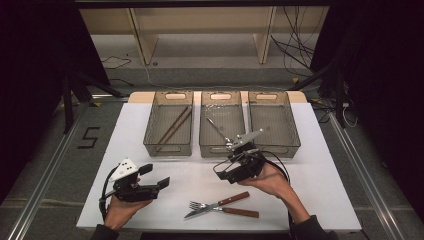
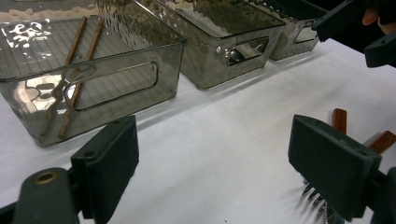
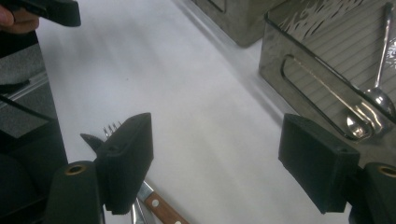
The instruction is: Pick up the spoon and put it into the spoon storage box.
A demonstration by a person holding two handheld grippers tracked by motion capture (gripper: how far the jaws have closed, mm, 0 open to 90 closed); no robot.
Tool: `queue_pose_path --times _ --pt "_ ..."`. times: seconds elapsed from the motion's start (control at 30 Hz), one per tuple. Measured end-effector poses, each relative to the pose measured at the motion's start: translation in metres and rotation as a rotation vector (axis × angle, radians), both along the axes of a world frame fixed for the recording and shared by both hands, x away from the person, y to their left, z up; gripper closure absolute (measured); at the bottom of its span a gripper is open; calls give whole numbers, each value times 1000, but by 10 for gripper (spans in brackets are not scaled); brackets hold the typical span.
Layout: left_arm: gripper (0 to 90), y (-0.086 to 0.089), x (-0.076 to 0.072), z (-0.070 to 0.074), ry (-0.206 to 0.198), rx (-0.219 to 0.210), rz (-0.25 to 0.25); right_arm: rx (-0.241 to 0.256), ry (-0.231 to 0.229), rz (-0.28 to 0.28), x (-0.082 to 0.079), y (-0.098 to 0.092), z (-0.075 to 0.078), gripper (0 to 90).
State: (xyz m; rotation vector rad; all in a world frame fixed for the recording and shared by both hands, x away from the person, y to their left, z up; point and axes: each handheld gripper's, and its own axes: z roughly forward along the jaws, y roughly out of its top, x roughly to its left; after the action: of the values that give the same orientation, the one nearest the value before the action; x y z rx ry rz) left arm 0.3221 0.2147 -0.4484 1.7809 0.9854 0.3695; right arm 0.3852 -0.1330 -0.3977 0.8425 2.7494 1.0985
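High view: a steel fork (image 1: 198, 205) and knife (image 1: 220, 202), wooden-handled, lie crossed at lower centre on the matte white table (image 1: 325, 165). Left gripper (image 1: 156, 177) and right gripper (image 1: 223, 172) gape wide, empty, below three ribbed smoky plastic bins (image 1: 274, 145).

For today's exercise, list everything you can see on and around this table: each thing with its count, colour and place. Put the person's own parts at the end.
Table: one, white, centre of the high view.
Bins: three, smoky clear plastic, in a row at the table's far side.
Chopsticks: two, brown, in the left bin.
Spoon: one, silver, in the middle bin.
Fork and knife: one each, steel with brown wooden handles, crossed on the table's near edge.
Shelf frame: one, pale wood, behind the table.
Cables: several, black, on the floor behind.
Left tongs: black, open, near left.
Right tongs: black, open, before the middle bin.
Hands: two, holding the tongs.
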Motion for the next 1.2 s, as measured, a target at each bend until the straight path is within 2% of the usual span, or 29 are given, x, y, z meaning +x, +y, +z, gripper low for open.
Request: queue_pose_path --times 0.63,0.77,1.2 --pt "158 -1 1 0 3 -2 -1 -112 28 71 -5 -2 -10 267" --pt "158 -2 1 0 4 -1 -3 -147 24 95 -8 0 -13 268" --pt "158 -1 1 0 0 -6 -5 -203 20 139 -15 7 -22 258"
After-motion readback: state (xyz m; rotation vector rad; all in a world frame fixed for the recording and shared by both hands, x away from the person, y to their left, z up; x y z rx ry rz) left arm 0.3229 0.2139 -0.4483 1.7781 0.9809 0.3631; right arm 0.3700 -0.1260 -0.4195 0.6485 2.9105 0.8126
